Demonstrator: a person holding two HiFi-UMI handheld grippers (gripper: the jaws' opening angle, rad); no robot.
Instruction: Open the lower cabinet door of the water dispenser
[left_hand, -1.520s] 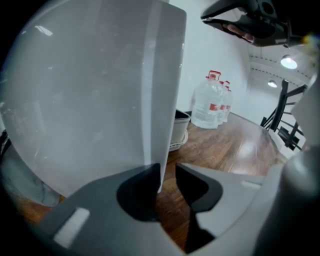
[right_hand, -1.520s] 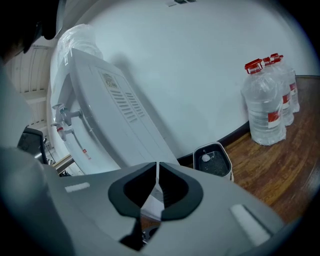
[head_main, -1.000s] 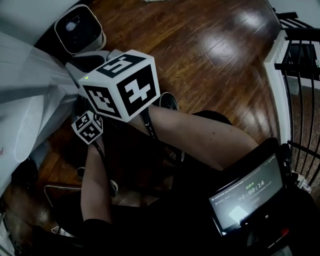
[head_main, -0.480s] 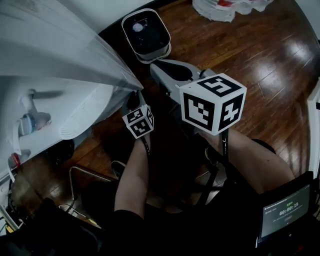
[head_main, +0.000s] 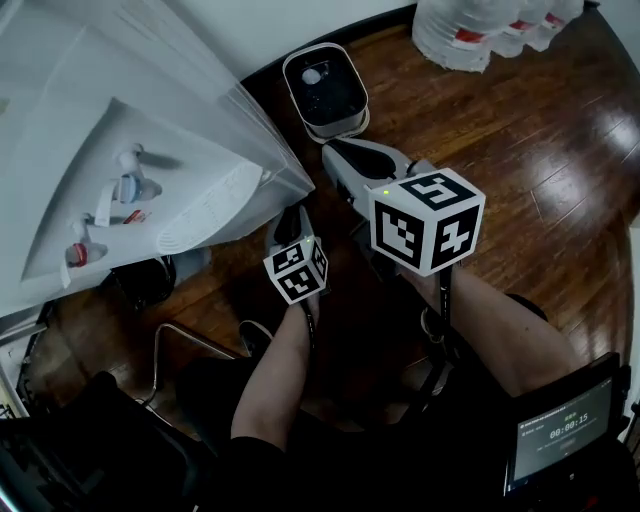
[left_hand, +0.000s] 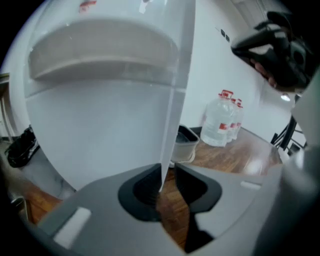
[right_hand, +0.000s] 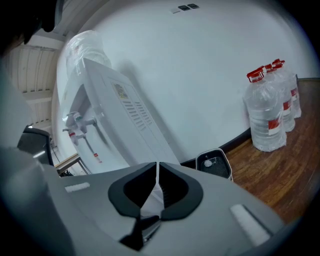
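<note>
Nearest, at the lower right of the head view, a small lit screen (head_main: 563, 432) hangs by the person's body, and both bare forearms reach forward over the wooden floor (head_main: 520, 130).

The left gripper (left_hand: 167, 171) points down at the foot of the water dispenser (head_main: 150, 130). Its jaws have just been opening and now stand a little apart. The thin right edge of the lower cabinet door (left_hand: 100, 130) runs down into the gap between them, and the pads do not press on it. The door is the pale panel under the dispenser's drip ledge.

The right gripper (right_hand: 156, 167) is held higher, beside the dispenser's right side. Its jaws are closed to a hairline slit, with nothing in them.

Beyond the grippers, a white box with a dark top (head_main: 325, 88) sits on the floor at the wall's skirting. Farther right along the wall stand clear water bottles (head_main: 480, 25) with red labels.
</note>
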